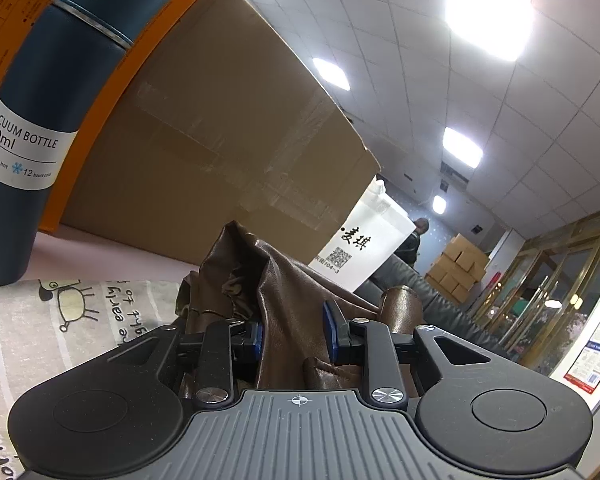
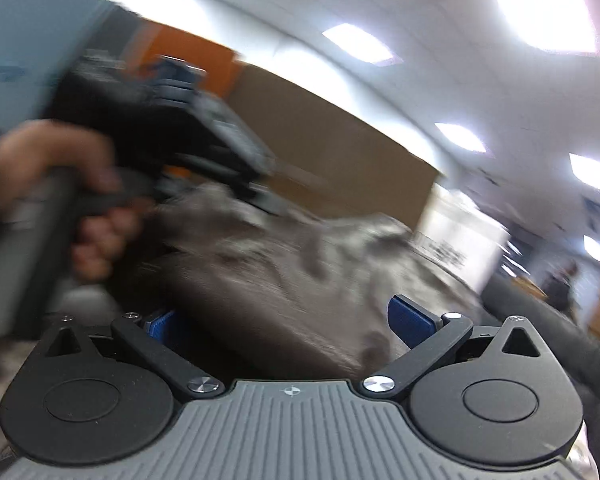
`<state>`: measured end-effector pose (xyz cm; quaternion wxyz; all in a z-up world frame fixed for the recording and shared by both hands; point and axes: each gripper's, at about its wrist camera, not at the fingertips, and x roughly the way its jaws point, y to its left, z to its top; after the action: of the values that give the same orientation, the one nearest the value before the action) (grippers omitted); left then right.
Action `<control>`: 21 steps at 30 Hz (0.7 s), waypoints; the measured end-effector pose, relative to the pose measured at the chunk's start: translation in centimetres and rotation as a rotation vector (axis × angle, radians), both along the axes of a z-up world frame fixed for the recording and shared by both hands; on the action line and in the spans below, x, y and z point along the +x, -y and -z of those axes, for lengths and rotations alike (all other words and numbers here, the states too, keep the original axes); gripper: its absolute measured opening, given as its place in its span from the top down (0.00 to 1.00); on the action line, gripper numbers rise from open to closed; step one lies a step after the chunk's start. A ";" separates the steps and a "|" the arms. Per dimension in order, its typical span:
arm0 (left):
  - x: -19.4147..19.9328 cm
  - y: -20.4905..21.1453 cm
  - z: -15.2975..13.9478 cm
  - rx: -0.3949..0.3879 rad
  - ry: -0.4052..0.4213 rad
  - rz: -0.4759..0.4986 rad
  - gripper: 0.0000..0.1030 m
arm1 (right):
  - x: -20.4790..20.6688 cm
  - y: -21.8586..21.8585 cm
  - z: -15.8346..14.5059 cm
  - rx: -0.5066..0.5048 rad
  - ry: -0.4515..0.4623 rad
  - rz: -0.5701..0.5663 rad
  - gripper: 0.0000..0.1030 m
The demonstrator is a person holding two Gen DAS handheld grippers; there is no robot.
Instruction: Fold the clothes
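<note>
Brown leather garment (image 1: 284,300) bunched at lower centre of left view, on patterned cloth (image 1: 60,320); left gripper (image 1: 294,334) fingers narrow, pinching fold; right gripper (image 2: 292,320) fingers wide around garment (image 2: 284,280), view blurred; judged mid-fold; next: right closes on edge.

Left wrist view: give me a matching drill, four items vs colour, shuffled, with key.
Items:
1. bottle
2. jacket
3. box
4. cloth

Colours:
A. glossy brown
B. light grey with cartoon print
C. dark blue with white label
D. plain cardboard tan

Pairs: 1-C, 2-A, 3-D, 4-B
</note>
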<state>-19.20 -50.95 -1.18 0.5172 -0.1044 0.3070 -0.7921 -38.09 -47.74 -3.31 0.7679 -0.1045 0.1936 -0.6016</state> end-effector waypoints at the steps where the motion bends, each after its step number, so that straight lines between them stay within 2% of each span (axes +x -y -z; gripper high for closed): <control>1: -0.2 0.0 0.0 -0.003 0.008 -0.004 0.76 | -0.2 0.6 0.0 -0.001 0.017 0.045 0.00; 3: -0.6 -0.1 0.0 -0.011 0.031 -0.015 0.76 | -0.5 1.5 -0.2 0.012 0.044 0.081 0.06; 4: -0.8 -0.3 0.0 -0.019 0.046 -0.022 0.76 | -0.7 1.9 -0.2 0.020 0.057 0.077 0.21; 5: -1.0 -0.6 -0.1 -0.029 0.062 -0.031 0.79 | -0.9 2.1 -0.4 0.026 0.069 0.076 0.46; 7: -1.2 -1.2 -0.3 -0.046 0.076 -0.044 0.88 | -1.5 2.5 -0.7 0.027 0.110 0.093 0.67; 8: -1.3 -1.6 -0.4 -0.054 0.075 -0.046 0.92 | -1.9 2.7 -1.1 0.018 0.145 0.098 0.74; 11: -1.7 -3.1 -0.7 -0.073 0.061 -0.035 0.97 | -3.0 2.5 -1.8 -0.056 0.238 0.136 0.85; 13: -2.4 -4.6 -1.2 -0.105 0.083 -0.026 0.97 | -3.6 2.2 -2.2 -0.110 0.293 0.152 0.89; 17: -3.3 -8.0 -2.6 -0.172 0.110 -0.011 0.99 | -5.4 1.5 -3.1 -0.151 0.405 0.154 0.93; 21: -2.5 -11.3 -4.1 -0.221 0.089 -0.011 0.99 | -6.7 -1.1 -5.7 -0.189 0.489 0.120 0.94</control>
<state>-21.67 -39.70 2.92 0.5199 -0.1272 0.1938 -0.8222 -44.81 -46.59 2.41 0.7416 -0.0156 -0.0488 -0.6689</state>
